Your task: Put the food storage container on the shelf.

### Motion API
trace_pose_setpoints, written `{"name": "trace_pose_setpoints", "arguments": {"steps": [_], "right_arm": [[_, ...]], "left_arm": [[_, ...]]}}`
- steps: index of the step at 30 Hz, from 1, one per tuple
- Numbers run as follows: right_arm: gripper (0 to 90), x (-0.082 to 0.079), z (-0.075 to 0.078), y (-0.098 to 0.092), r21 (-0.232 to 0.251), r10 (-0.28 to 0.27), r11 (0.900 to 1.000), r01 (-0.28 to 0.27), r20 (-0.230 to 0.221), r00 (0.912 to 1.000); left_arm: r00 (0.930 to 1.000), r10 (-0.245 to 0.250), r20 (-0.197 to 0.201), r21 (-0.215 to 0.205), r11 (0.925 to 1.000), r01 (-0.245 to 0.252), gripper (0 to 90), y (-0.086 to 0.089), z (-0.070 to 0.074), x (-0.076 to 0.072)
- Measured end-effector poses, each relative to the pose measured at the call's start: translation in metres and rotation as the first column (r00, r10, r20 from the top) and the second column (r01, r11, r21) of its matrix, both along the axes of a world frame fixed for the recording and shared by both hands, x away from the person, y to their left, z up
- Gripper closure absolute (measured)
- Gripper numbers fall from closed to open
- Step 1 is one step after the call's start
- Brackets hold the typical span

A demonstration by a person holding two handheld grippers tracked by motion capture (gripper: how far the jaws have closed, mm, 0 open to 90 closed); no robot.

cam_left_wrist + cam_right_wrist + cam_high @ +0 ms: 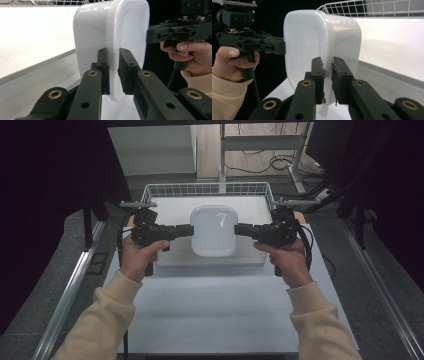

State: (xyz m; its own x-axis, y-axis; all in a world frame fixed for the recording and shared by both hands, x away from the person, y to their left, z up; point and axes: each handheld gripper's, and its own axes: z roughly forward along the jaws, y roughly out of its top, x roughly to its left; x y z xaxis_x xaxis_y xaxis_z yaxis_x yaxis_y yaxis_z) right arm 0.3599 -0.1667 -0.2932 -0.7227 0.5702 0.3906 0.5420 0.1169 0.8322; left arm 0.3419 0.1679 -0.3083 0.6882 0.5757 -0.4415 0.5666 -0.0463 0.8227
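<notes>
While the left hand-held gripper (189,230) pinches the left rim of the white tub (214,230), its jaws closed on that thin edge, the tub hangs level over the wire basket (150,192) at the back of the tabletop (210,315). The right hand-held gripper (238,230) clamps the opposite rim likewise, probably so the two-sided hold prevents tipping.

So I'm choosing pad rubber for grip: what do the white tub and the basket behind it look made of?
The white tub looks like glossy moulded plastic: smooth, thin rim, soft highlights; glazed ceramic can't be ruled out. The basket looks like white-coated wire, an open grid of thin rods.
</notes>
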Motion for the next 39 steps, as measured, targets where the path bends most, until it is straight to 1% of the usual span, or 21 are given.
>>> {"name": "trace_pose_setpoints", "arguments": {"steps": [5, 9, 12, 19, 21, 24, 27, 30, 31, 33, 35, 37, 38, 39], "right_arm": [[79.9, 0.011, 0.006, 0.002, -0.007, 0.001, 1.0, -0.001, -0.005, 1.0], [80.0, 0.023, 0.014, 0.005, -0.012, 0.002, 1.0, -0.002, -0.002, 1.0], [80.0, 0.031, 0.019, 0.008, -0.005, 0.002, 1.0, -0.002, -0.009, 1.0], [80.0, 0.047, 0.027, 0.014, -0.018, 0.006, 1.0, -0.007, -0.018, 0.9998], [80.0, 0.052, 0.027, 0.016, -0.023, 0.008, 1.0, -0.009, -0.026, 0.9996], [80.0, 0.06, 0.025, 0.017, -0.027, 0.005, 1.0, -0.006, -0.038, 0.9993], [79.9, 0.067, 0.024, 0.017, -0.02, 0.002, 1.0, -0.003, -0.053, 0.9986], [79.9, 0.073, 0.023, 0.017, -0.025, -0.004, 1.0, 0.002, -0.063, 0.998], [79.9, 0.074, 0.022, 0.018, -0.029, -0.01, 1.0, 0.008, -0.066, 0.9978], [79.9, 0.077, 0.019, 0.018, -0.041, -0.018, 0.999, 0.016, -0.067, 0.9976], [79.8, 0.08, 0.016, 0.018, -0.047, -0.028, 0.999, 0.024, -0.079, 0.9964], [79.8, 0.084, 0.014, 0.019, -0.051, -0.034, 0.998, 0.029, -0.091, 0.9953], [79.8, 0.086, 0.013, 0.018, -0.05, -0.036, 0.998, 0.032, -0.09, 0.9952], [79.8, 0.087, 0.013, 0.018, -0.039, -0.037, 0.999, 0.033, -0.101, 0.9942]], "left_arm": [[1.0, 0.001, 0.002, 0.001, 1.0, -0.001, 80.2, 0.002, 0.007, 0.012], [1.0, 0.005, 0.001, 0.0, 1.0, -0.005, 80.1, 0.004, 0.013, 0.023], [0.9999, 0.01, 0.0, -0.001, 0.9999, -0.01, 80.1, 0.007, 0.017, 0.03], [0.9997, 0.022, -0.015, -0.004, 0.9998, -0.022, 80.0, 0.012, 0.022, 0.043], [0.9995, 0.025, -0.017, 0.003, 0.9997, -0.025, 80.0, 0.013, 0.022, 0.048], [0.999, 0.032, -0.032, 0.007, 0.9995, -0.032, 80.0, 0.013, 0.021, 0.055], [0.9985, 0.034, -0.042, 0.007, 0.9994, -0.034, 79.9, 0.013, 0.02, 0.062], [0.9978, 0.039, -0.054, 0.007, 0.9992, -0.039, 79.8, 0.012, 0.017, 0.069], [0.9975, 0.04, -0.058, 0.013, 0.9991, -0.039, 79.7, 0.011, 0.015, 0.071], [0.9967, 0.045, -0.067, 0.018, 0.9989, -0.044, 79.5, 0.01, 0.011, 0.075], [0.9959, 0.047, -0.077, 0.02, 0.9988, -0.046, 79.4, 0.009, 0.008, 0.08], [0.995, 0.052, -0.085, 0.017, 0.9986, -0.051, 79.3, 0.008, 0.006, 0.084], [0.9942, 0.055, -0.092, 0.008, 0.9985, -0.054, 79.3, 0.008, 0.005, 0.085], [0.9937, 0.056, -0.097, 0.0, 0.9984, -0.056, 79.3, 0.009, 0.005, 0.087]]}}
